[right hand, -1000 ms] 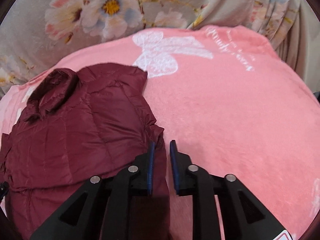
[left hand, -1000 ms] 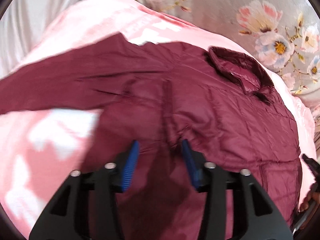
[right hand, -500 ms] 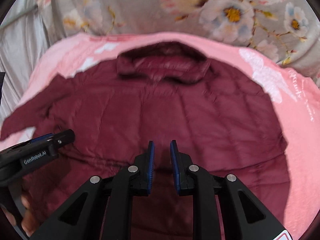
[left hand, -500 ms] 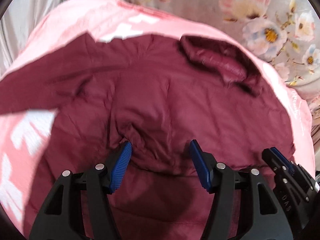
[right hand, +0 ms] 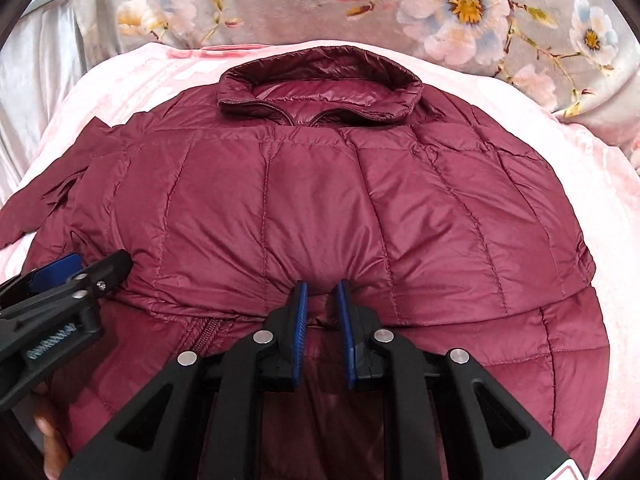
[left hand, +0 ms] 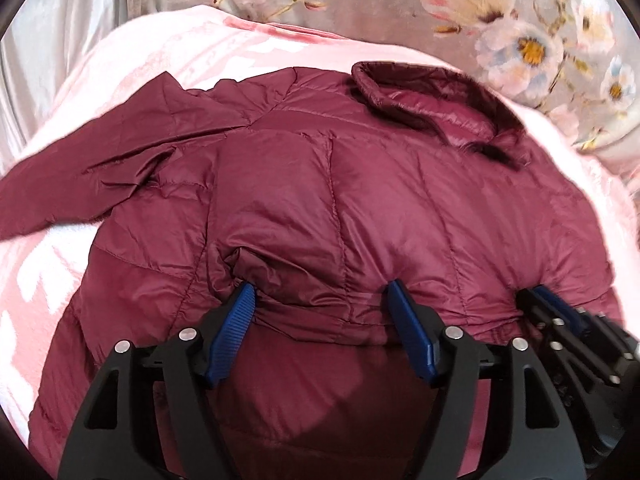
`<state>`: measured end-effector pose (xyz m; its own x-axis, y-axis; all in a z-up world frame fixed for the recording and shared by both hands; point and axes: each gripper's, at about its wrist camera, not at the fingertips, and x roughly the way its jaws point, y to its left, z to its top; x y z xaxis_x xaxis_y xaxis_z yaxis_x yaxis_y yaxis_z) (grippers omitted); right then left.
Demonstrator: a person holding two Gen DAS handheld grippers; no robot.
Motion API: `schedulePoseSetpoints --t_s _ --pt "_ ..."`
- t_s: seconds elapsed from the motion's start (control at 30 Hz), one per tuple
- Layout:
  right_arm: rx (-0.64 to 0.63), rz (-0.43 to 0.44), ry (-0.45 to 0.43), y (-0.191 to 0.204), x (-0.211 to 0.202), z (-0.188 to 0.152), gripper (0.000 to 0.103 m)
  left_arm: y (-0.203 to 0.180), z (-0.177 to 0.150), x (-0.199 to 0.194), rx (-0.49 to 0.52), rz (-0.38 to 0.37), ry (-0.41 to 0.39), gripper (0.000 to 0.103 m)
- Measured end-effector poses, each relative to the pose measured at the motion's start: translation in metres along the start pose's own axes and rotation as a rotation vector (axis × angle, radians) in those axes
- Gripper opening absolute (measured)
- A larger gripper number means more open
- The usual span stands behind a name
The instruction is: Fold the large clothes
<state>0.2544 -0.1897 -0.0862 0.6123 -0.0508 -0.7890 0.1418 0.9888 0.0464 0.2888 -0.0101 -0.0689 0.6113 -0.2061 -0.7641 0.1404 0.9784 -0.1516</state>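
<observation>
- Both grippers have swung in over the jacket (right hand: 320,200) since a second ago; right one was out over bare blanket then, now it sits mid-jacket beside the left.
- Jacket lies flat on the pink blanket (right hand: 600,208), front up, zip closed.
- Long axis runs away from the cameras: collar (right hand: 320,80) at the far end toward the floral fabric (right hand: 280,0), hem end near, under the grippers.
- One sleeve (left hand: 80,176) is spread out to the left, across the axis.
- A fold edge crosses the jacket's near part, right at both sets of fingertips.
- Left gripper (left hand: 320,308): pitched steeply down, jaws wide and opening; fold ridge lies between the blue pads (left hand: 236,320), not squeezed.
- Right gripper (right hand: 322,304): same steep pitch, jaws narrow and closing, a small tuck of fabric pinched between them at the fold.
- Right sits just to the right of left, nearly side by side; a bit of hand (right hand: 52,452) shows under the left gripper.
</observation>
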Motion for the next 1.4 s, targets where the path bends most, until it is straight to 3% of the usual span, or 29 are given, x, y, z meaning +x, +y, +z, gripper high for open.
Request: schedulePoseSetpoints --t_s 0.07,0.13,0.4,0.47,0.53,0.6,0.73,0.83,0.97,1.03,1.1,1.13,1.17,1.27,1.4 --pt "0.003 0.002 0.000 -0.001 0.000 0.000 0.016 0.022 0.003 -0.010 -0.073 -0.088 0.010 0.067" --pt "0.004 0.003 0.001 0.000 0.000 0.000 0.016 0.053 0.005 -0.023 -0.138 -0.093 0.006 0.067" --pt "0.007 -0.001 0.001 0.000 -0.001 0.001 0.016 0.160 -0.015 -0.079 -0.272 0.069 -0.041 0.067" --pt "0.015 -0.029 -0.005 0.000 -0.009 0.001 0.023 0.183 -0.021 -0.090 -0.320 0.086 -0.054 0.074" --pt "0.054 -0.011 -0.017 0.001 -0.024 -0.004 0.034 0.218 -0.025 -0.102 -0.399 0.112 -0.076 0.084" --pt "0.063 0.040 -0.028 0.007 -0.041 -0.010 0.040 0.257 -0.027 -0.112 -0.505 0.160 -0.109 0.085" --pt "-0.005 0.034 -0.054 0.031 -0.071 -0.036 0.049 0.330 -0.025 -0.117 -0.679 0.232 -0.157 0.086" --pt "-0.016 0.046 -0.034 0.041 -0.076 -0.055 0.050 0.378 -0.023 -0.110 -0.800 0.286 -0.180 0.086" --pt "-0.031 0.007 -0.039 0.049 -0.077 -0.067 0.053 0.417 -0.018 -0.092 -0.887 0.224 -0.173 0.081" --pt "-0.030 -0.008 -0.038 0.050 -0.076 -0.068 0.055 0.421 -0.009 -0.081 -0.895 0.221 -0.166 0.070" --pt "-0.025 -0.013 -0.037 0.050 -0.075 -0.069 0.056 0.417 0.007 -0.070 -0.845 0.229 -0.152 0.046" --pt "-0.022 -0.013 -0.037 0.049 -0.075 -0.069 0.057 0.412 0.015 -0.065 -0.821 0.231 -0.131 0.016" --pt "-0.016 -0.011 -0.037 0.048 -0.076 -0.069 0.057 0.406 0.022 -0.063 -0.802 0.229 -0.126 0.004" --pt "0.006 0.000 -0.039 0.044 -0.078 -0.071 0.057 0.368 0.053 -0.075 -0.682 0.206 -0.169 0.002" --pt "0.035 0.013 -0.036 0.037 -0.084 -0.072 0.057 0.277 0.098 -0.106 -0.453 0.143 -0.250 0.002"
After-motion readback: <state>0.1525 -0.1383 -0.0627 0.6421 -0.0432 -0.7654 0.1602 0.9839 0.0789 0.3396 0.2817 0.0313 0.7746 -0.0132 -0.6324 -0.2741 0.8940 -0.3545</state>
